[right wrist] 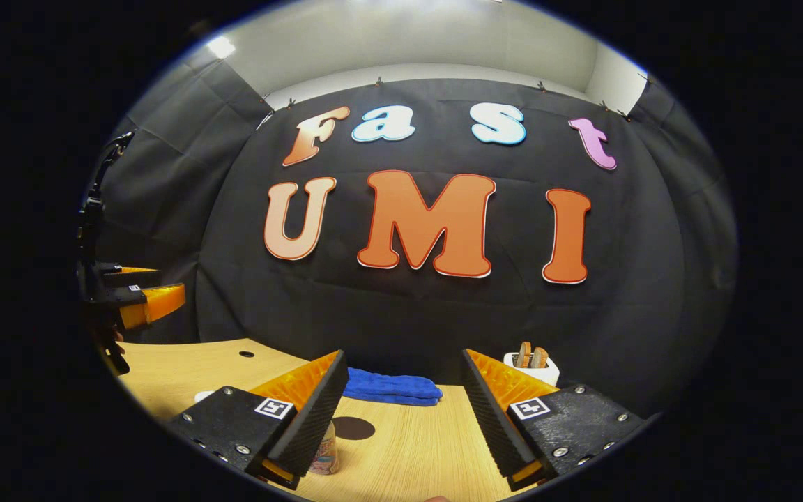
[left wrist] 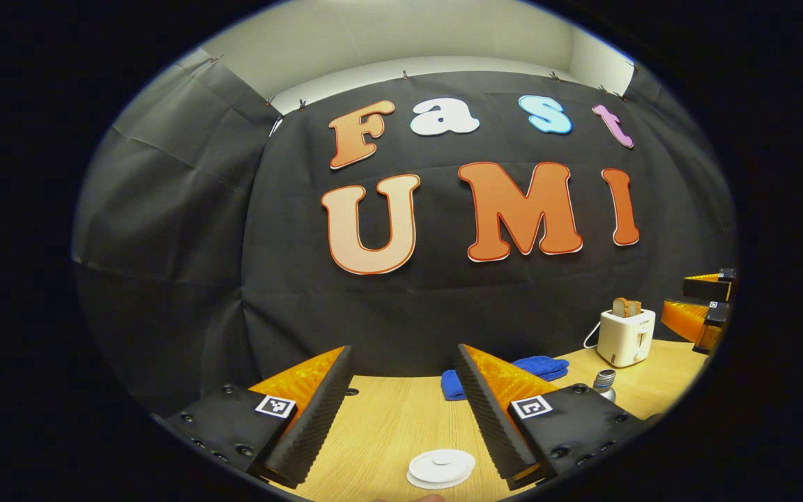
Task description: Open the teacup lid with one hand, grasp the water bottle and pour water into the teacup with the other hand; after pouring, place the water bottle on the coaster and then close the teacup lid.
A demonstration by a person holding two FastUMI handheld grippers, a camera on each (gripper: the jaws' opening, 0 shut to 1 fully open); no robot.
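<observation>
My left gripper [left wrist: 401,411] is held above the wooden table [left wrist: 380,425] with its fingers spread wide and nothing between them. In the left gripper view, the white teacup lid [left wrist: 441,467] sits below and between my left fingers, near the bottom edge, lying flat on the cup. To the right of my left gripper, the metal cap of the water bottle [left wrist: 605,382] stands just beyond the right finger. A folded blue towel [left wrist: 537,368] lies at the far edge of the table, and a white toaster [left wrist: 626,336] with bread in its slots stands farther right. My right gripper [right wrist: 401,411] is also spread, gripping nothing. In the right gripper view, the dark round coaster [right wrist: 353,427] lies on the table between my right fingers, and a patterned container [right wrist: 325,453], partly hidden, stands just behind the left finger.
</observation>
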